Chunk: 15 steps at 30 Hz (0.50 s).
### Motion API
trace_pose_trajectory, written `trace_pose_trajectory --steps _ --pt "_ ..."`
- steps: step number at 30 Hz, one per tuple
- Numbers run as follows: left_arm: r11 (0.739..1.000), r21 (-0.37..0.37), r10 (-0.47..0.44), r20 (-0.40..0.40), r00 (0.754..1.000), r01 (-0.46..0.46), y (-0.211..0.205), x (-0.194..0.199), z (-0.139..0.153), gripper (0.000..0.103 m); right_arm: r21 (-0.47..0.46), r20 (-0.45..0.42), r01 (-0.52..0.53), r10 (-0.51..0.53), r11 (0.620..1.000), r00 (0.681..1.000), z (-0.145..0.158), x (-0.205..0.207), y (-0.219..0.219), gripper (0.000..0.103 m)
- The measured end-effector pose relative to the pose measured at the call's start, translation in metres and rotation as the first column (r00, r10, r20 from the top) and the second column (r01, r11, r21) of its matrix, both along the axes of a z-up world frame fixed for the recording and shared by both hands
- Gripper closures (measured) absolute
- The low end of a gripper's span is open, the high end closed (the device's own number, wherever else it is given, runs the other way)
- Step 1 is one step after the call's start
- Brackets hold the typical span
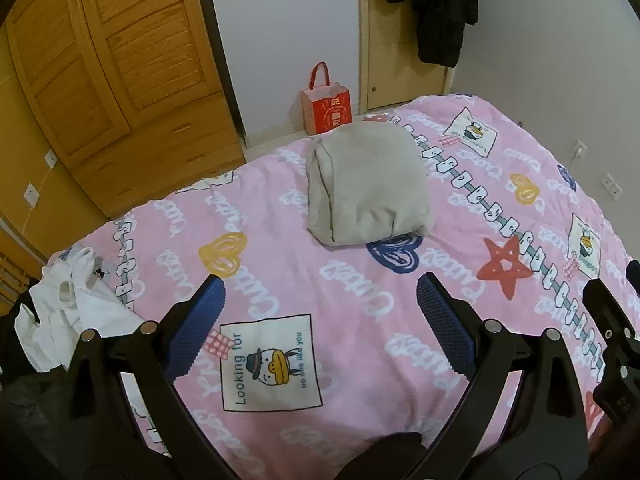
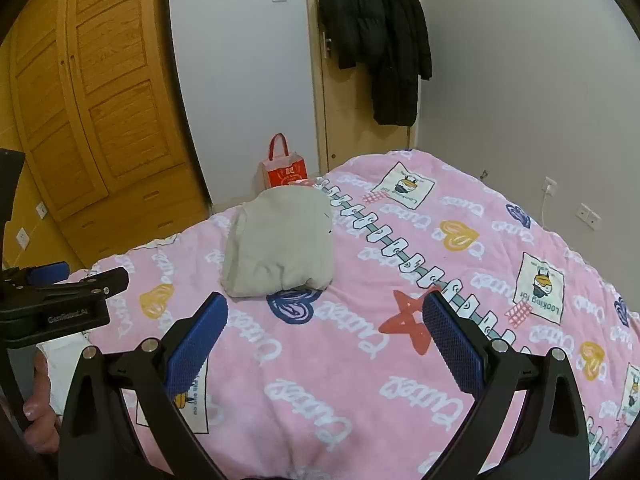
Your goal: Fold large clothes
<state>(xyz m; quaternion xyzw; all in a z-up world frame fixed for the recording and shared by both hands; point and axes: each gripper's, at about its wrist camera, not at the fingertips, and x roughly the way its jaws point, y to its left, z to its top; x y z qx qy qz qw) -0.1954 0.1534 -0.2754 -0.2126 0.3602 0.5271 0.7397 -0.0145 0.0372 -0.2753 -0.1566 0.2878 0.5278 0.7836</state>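
A beige garment [image 1: 366, 184] lies folded into a compact block on the pink patterned bedspread [image 1: 320, 288], towards the far side; it also shows in the right wrist view [image 2: 280, 244]. My left gripper [image 1: 320, 292] is open and empty, held above the bedspread well short of the folded garment. My right gripper [image 2: 326, 312] is open and empty, also above the bedspread and short of the garment. A crumpled white garment [image 1: 68, 312] lies at the bed's left edge. The right gripper's body shows at the right edge of the left wrist view [image 1: 612, 340].
A red paper bag [image 1: 326, 110] stands on the floor beyond the bed. A wooden wardrobe [image 1: 112, 60] fills the left. A black coat [image 2: 380, 40] hangs on the door. Wall sockets [image 2: 588, 216] sit on the right wall.
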Motion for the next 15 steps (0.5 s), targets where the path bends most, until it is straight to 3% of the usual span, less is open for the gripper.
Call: trace_pose_trajectory --steps 15 --pt "1.000 0.018 0.012 -0.004 1.000 -0.012 -0.0075 0.0033 0.0067 0.009 -0.005 0.003 0.000 0.000 1.000 1.000 -0.0002 0.0024 0.0008 0.008"
